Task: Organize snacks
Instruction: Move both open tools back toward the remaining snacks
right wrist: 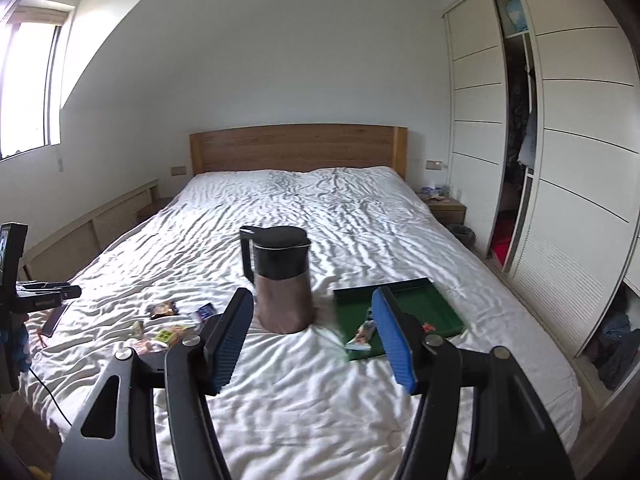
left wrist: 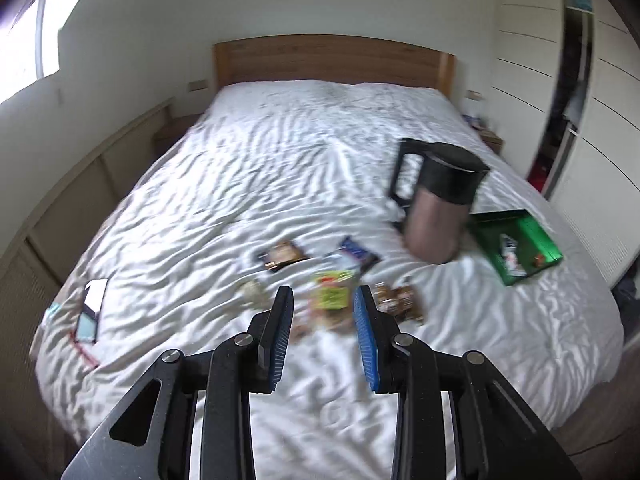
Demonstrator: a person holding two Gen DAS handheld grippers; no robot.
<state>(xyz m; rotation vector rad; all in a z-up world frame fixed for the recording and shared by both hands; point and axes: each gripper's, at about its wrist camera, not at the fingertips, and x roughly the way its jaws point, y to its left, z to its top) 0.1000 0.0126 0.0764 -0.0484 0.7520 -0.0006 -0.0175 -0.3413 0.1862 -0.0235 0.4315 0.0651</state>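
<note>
Rumpled cloth sheet (wooden headboard)

kettle between snacks and tray

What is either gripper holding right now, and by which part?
Nothing. The left gripper and right gripper both have open, empty jaws above the bed.

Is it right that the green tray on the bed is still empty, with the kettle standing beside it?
Not quite. The green tray already holds a few snack packets, as the right wrist view shows. The rest is right: it lies on the bed and the kettle stands beside it.
</note>
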